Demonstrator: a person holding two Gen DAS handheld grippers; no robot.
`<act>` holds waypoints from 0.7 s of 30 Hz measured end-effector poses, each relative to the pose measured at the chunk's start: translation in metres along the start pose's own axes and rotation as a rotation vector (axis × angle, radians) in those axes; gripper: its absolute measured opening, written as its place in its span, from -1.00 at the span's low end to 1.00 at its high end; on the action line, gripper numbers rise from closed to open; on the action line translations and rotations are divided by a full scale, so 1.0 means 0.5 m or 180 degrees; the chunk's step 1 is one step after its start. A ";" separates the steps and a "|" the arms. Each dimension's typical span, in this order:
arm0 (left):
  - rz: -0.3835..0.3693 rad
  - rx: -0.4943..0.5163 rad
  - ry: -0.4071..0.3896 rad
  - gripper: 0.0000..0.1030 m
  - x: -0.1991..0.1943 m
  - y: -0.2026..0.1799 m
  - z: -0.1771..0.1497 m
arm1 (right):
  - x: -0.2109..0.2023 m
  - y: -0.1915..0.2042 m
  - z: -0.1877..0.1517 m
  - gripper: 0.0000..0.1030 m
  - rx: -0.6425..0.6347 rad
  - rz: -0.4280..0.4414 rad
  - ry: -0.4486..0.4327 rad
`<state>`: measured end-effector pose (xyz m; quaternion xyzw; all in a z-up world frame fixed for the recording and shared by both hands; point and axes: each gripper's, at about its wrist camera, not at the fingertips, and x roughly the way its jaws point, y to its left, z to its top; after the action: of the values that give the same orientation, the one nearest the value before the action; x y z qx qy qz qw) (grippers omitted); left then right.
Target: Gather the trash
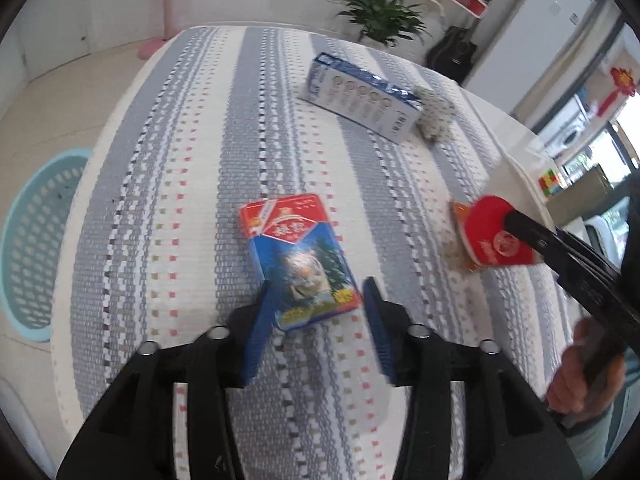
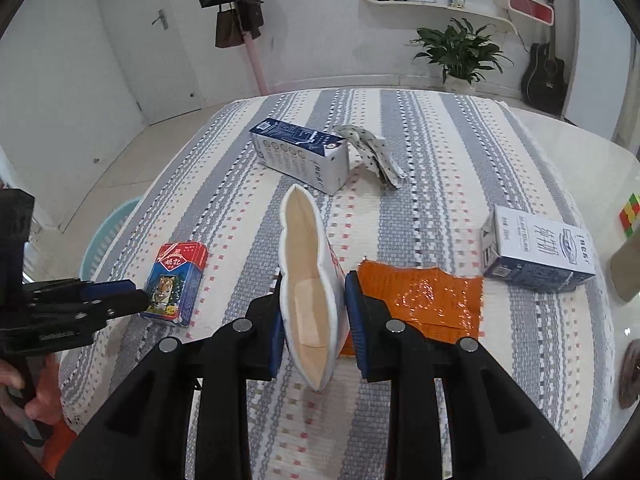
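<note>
A red and blue card box (image 1: 298, 256) with a tiger picture lies on the striped tablecloth (image 1: 168, 200). My left gripper (image 1: 318, 292) is open, its blue fingers either side of the box's near end. The box also shows in the right wrist view (image 2: 176, 282). My right gripper (image 2: 312, 304) is shut on a squashed red and white paper cup (image 2: 308, 280), held above the cloth; the cup's red outside shows in the left wrist view (image 1: 494, 236). An orange wrapper (image 2: 424, 300) lies flat just right of the cup.
A blue and white milk carton (image 2: 300, 154) lies on its side at mid table with a dotted cloth (image 2: 372, 152) beside it. Another carton (image 2: 536, 254) lies at the right. A teal basket (image 1: 36, 236) stands on the floor left of the table.
</note>
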<state>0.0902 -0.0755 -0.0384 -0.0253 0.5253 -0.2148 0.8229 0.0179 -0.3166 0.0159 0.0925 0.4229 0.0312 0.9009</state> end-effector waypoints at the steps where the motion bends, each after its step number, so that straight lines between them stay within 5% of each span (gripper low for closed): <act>1: 0.0009 -0.0043 0.0000 0.17 0.006 0.002 0.002 | 0.001 -0.004 0.000 -0.51 0.0019 0.0004 0.0008; 5: 0.0254 -0.0183 -0.0042 0.46 0.032 0.001 0.013 | 0.009 -0.009 -0.008 -0.51 0.0051 0.0029 0.0036; 13: 0.0498 -0.0108 0.0055 0.47 0.090 -0.011 0.027 | 0.019 0.010 -0.001 -0.51 -0.0039 0.0042 0.0055; 16: 0.0420 -0.0059 0.0049 0.10 0.092 -0.011 0.031 | 0.019 0.023 0.007 -0.51 -0.0089 0.0062 0.0044; 18: 0.0368 -0.0008 0.0085 -0.67 0.093 -0.009 0.034 | 0.021 0.038 0.013 -0.51 -0.0134 0.0079 0.0040; 21: 0.0252 -0.0064 0.0018 -0.69 0.077 0.010 0.032 | 0.021 0.071 0.025 -0.51 -0.0238 0.0119 0.0013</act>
<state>0.1195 -0.0887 -0.0652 -0.0121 0.5304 -0.1769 0.8290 0.0352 -0.2821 0.0225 0.0666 0.4215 0.0639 0.9021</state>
